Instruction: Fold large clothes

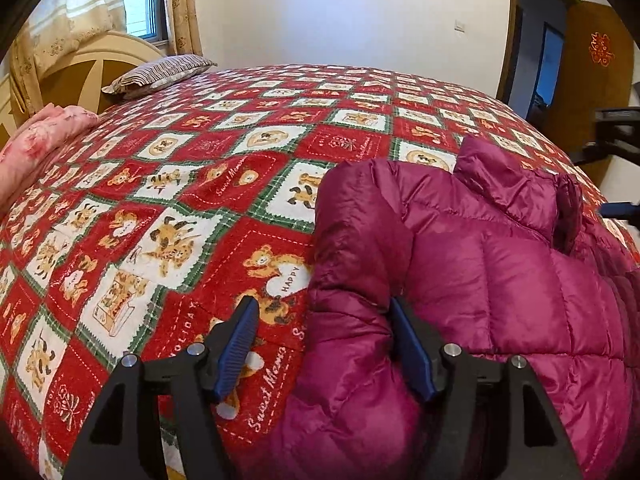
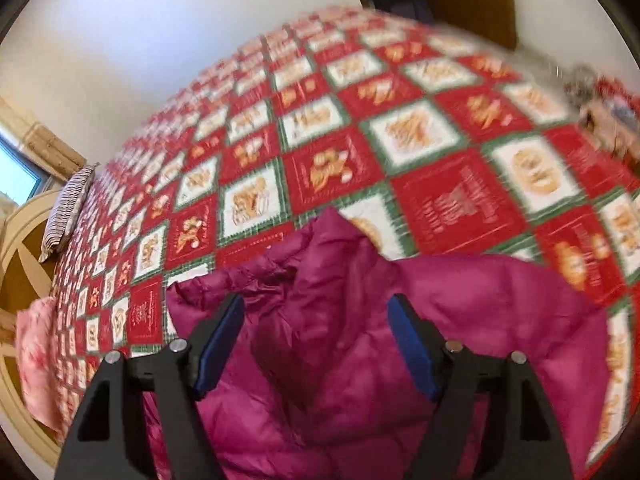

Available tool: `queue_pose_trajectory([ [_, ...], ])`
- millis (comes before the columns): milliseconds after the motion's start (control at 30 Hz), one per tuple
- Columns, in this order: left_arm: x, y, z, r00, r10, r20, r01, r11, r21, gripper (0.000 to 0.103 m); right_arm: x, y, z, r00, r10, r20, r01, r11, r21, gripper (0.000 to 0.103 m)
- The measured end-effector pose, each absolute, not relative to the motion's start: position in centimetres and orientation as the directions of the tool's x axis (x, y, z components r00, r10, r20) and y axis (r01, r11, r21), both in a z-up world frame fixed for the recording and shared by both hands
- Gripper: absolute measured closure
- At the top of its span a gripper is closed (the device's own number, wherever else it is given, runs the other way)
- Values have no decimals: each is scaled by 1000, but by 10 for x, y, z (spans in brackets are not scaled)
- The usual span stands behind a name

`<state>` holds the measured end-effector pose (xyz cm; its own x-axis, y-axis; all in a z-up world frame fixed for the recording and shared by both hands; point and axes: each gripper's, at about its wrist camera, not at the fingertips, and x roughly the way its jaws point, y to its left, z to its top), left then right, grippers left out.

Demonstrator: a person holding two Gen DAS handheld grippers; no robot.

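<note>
the bed [image 1: 360,92] fills both views, covered by a red, white and green patchwork quilt [image 1: 168,216] with teddy bears. a striped pillow [image 1: 160,70] and a pink floral bedding bundle [image 1: 36,140] lie toward the headboard.

the magenta puffer jacket [image 1: 480,264] lies on the near part of the quilt, collar pointing toward the far edge of the bed and body running back toward the cameras, so its long axis runs roughly along the line both tools point.

the left tongs [image 1: 320,344] stand apart, straddling the jacket's left sleeve edge: the right pad touches or sits just beside the fabric, the left pad is over bare quilt, nothing clamped. the right tongs [image 2: 316,344] also stand apart, over crumpled jacket fabric in a blurred view, holding nothing. the left tongs look nearer a usable edge; a fold would likely start by closing on that sleeve.

readable on the quilt: "sweet memo…", "happy", "holiday".
</note>
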<state>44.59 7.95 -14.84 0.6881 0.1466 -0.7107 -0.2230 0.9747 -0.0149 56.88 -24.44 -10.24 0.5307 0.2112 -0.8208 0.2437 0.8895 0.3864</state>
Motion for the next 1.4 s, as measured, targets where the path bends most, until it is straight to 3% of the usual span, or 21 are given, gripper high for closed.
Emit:
queue_pose_trajectory([
  [67,447,80,-150,680,143,-719,-221,975,-15,35,579,-243,-114,498,219,-839,266,883,388,26],
  [133,448,80,-151,676,143,-723,-221,975,-13,35,582,-241,-121,475,213,-854,265,890,370,35],
  [300,450,76,-152,667,162,-727,-226,974,10,35,572,-248,-125,490,189,-851,262,899,350,36],
  [400,450,75,-153,665,168,-728,-228,974,17,35,570,-252,-128,490,190,-851,261,899,352,42],
  [467,450,75,-153,665,168,-728,-228,973,17,35,570,-253,-131,484,193,-853,255,902,348,52],
  [600,450,74,-153,662,177,-728,-231,973,27,34,570,-252,-129,488,187,-853,247,907,341,57],
  [767,450,74,-153,662,178,-728,-231,972,27,34,569,-247,-127,489,163,-857,220,928,302,78],
  [967,450,74,-153,662,177,-729,-231,973,26,33,567,-247,-127,493,142,-859,215,936,278,84],
  [1400,451,76,-154,661,176,-730,-233,972,24,32,558,-247,-118,519,124,-846,191,948,256,86],
])
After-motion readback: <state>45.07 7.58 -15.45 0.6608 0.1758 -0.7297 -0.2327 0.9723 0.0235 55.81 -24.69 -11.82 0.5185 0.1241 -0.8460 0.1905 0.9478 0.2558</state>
